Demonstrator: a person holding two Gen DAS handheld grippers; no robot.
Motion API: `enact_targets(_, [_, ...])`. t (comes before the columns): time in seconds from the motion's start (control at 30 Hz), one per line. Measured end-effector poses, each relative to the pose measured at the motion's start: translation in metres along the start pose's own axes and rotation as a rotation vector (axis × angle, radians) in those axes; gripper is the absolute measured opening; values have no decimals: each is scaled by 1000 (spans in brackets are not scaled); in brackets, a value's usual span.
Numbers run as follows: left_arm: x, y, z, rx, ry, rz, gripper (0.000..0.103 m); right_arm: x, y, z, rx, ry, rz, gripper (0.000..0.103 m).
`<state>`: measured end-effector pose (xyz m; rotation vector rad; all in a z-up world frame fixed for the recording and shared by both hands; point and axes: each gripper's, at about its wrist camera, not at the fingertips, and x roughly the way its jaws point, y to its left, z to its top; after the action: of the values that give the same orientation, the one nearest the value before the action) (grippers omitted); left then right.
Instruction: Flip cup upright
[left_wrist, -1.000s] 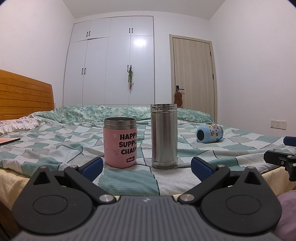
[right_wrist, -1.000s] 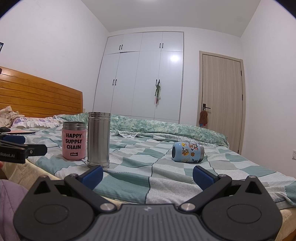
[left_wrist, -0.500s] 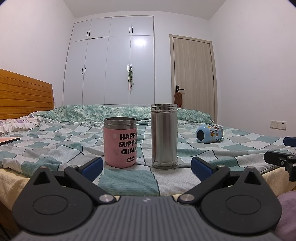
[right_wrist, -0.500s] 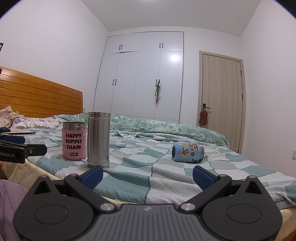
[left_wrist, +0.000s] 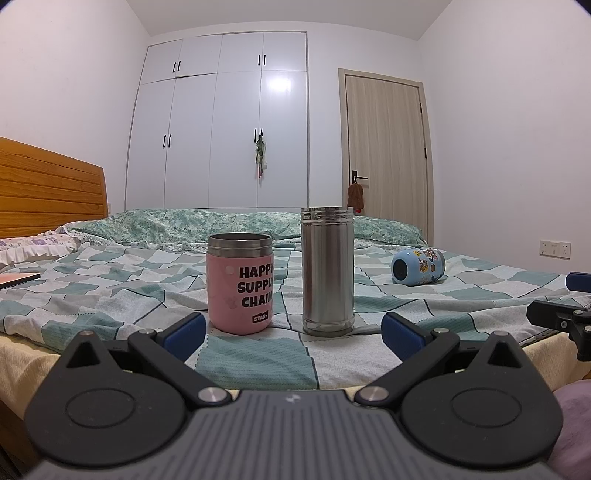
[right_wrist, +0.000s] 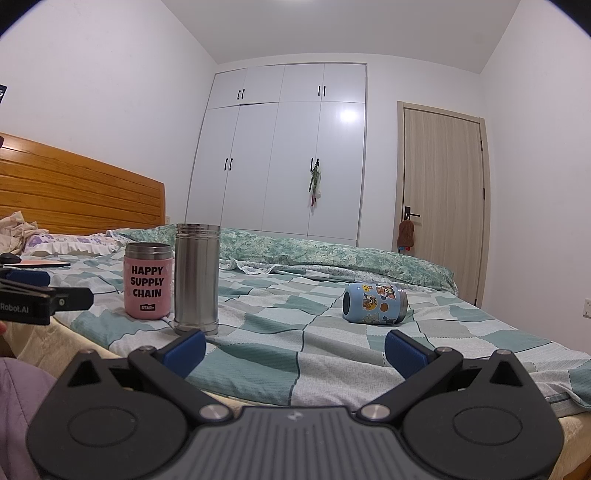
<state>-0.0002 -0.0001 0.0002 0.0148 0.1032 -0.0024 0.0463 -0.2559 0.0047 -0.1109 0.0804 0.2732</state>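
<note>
Cup (right_wrist: 375, 303) with a blue body and cartoon stickers is lying on its side on the checked bedspread (right_wrist: 258, 332), its dark round end turned toward the cameras and its metal-ringed end pointing away to the right. In the left wrist view the same cup (left_wrist: 418, 266) is sitting well to the right of the two standing containers and farther back on the bed. Nothing is touching it.

The right gripper (right_wrist: 294, 350) is hanging low at the near edge of the bed with its blue-padded fingers (right_wrist: 405, 352) spread wide and holding nothing; the cup is lying ahead of it, a little right of centre and well apart from the pads. The left gripper (left_wrist: 293, 334) is likewise gaping with nothing between its pads, facing the pink mug (left_wrist: 241, 283) printed "HAPPY SUPPLY CHAIN" and the taller stainless steel flask (left_wrist: 327, 270). Both of those are standing upright, just beside each other with a narrow gap between them, the mug on the left.

Each gripper is showing at the edge of the other's view: the left one at the far left of the right wrist picture, the right one at the far right of the left wrist picture.

Behind the bed a wooden headboard (right_wrist: 81, 192) is running along the left, white wardrobe doors (right_wrist: 280, 155) are filling the far wall, and a pale wooden door (right_wrist: 441, 199) is standing shut to their right.
</note>
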Motion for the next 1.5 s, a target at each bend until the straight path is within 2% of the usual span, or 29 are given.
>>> enact_targets(0.53, [3, -6, -2, 10, 15, -2, 103, 1, -2, 3, 5, 21, 15, 103])
enact_targets(0.73, [12, -28, 16, 68, 25, -99, 103, 8, -19, 25, -51, 0, 16, 103])
enact_targets(0.9, [38, -60, 40, 112, 1, -183, 103, 29, -49, 49, -87, -2, 5, 103])
enact_targets(1.1, [86, -96, 58, 121, 17, -255, 103, 64, -86, 65, -111, 39, -25, 103])
enact_targets(1.33, [141, -126, 70, 120, 46, -300, 103, 116, -130, 72, -122, 121, -55, 103])
enact_targets(1.5, [184, -145, 76, 144, 76, -324, 103, 156, -146, 72, -173, 166, -82, 103])
